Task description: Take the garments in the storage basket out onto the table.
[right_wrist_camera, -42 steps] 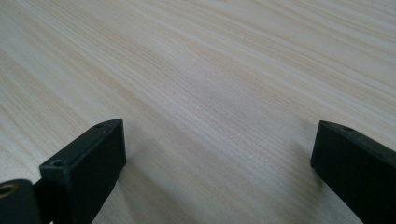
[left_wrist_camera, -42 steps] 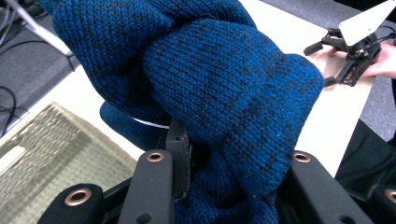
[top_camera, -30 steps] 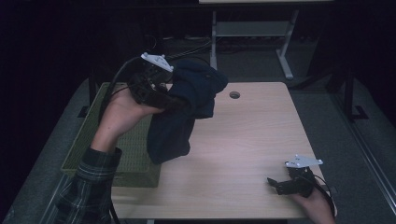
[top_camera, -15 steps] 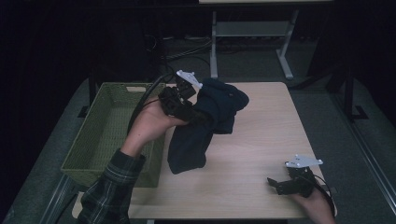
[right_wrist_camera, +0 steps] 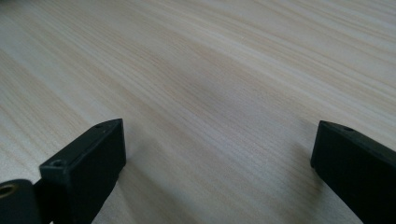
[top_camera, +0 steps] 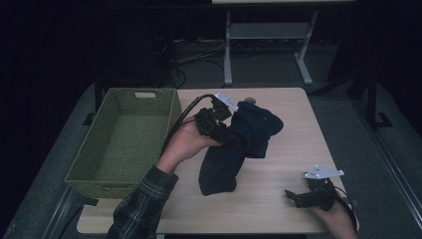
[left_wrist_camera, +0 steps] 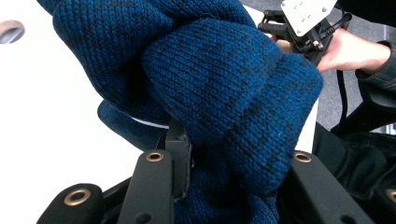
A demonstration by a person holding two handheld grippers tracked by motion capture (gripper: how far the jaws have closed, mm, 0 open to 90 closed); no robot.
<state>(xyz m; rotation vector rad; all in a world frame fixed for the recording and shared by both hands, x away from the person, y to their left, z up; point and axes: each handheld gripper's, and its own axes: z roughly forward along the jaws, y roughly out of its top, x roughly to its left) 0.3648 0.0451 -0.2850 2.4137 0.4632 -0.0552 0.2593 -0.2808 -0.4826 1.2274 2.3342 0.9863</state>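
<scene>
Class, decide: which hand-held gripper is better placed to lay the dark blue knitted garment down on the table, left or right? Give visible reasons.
Left. The left hand-held gripper is clamped on the dark blue knitted garment, whose lower end already hangs to the table. The right hand-held gripper rests open near the table's front edge, holding nothing.

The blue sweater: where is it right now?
In the high view the blue sweater hangs mid-table from the left tongs, its lower end on the wood, right of the green basket.
</scene>
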